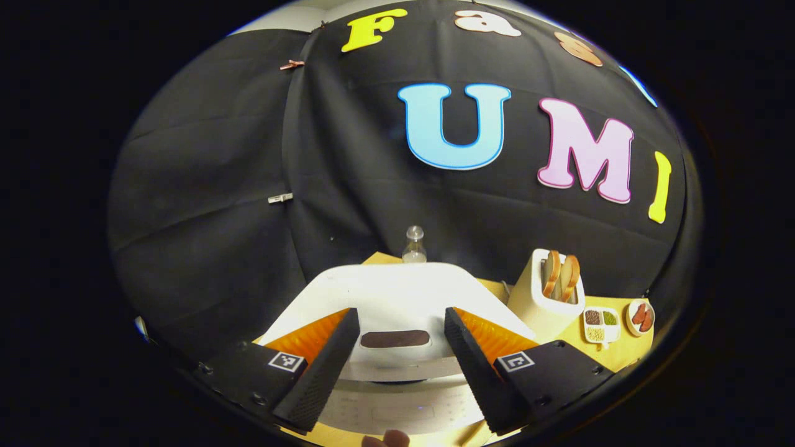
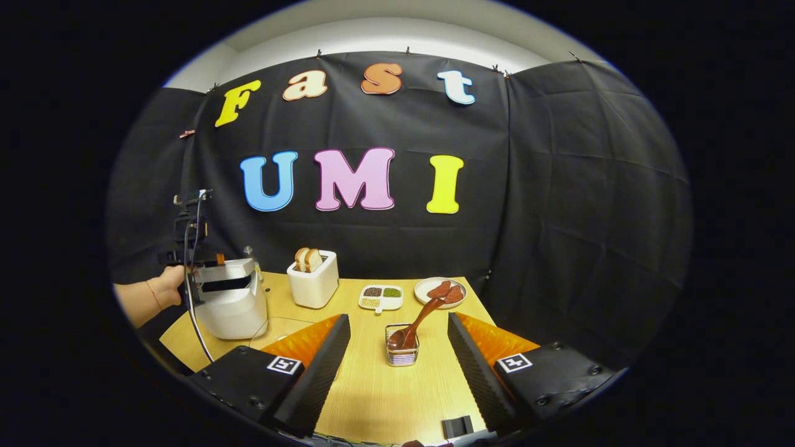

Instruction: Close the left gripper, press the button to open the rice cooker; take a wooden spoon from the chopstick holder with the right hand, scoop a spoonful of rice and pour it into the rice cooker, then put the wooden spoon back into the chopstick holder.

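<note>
Left gripper view: left gripper (image 1: pixel 397 354) hangs over the white cooker (image 1: pixel 397 292), jaws spread wide, nothing between them; dark oval button (image 1: pixel 395 339) sits on the lid's near edge, right between the fingers, not touched; cooker lid down; a clear bottle (image 1: pixel 413 245) stands behind the cooker; toaster (image 1: pixel 549 295) with bread to the right, then a seed tray (image 1: pixel 600 325) and a plate (image 1: pixel 641 316) further right, all on the wooden table (image 1: pixel 627 351).

Right gripper view: right gripper (image 2: pixel 397 366) also released, jaws wide apart, low over the table (image 2: pixel 372 397); wire holder (image 2: pixel 402 354) stands on the table between and just beyond the fingers, not gripped; spoon (image 2: pixel 417 324) sits in it, bowl down, handle leaning up and to the right toward the plate (image 2: pixel 441 290); cooker (image 2: pixel 231 298) far left with a hand (image 2: pixel 166 287) at its left side; toaster (image 2: pixel 313 279) right of the cooker; seed tray (image 2: pixel 381 297) between toaster and plate.
</note>
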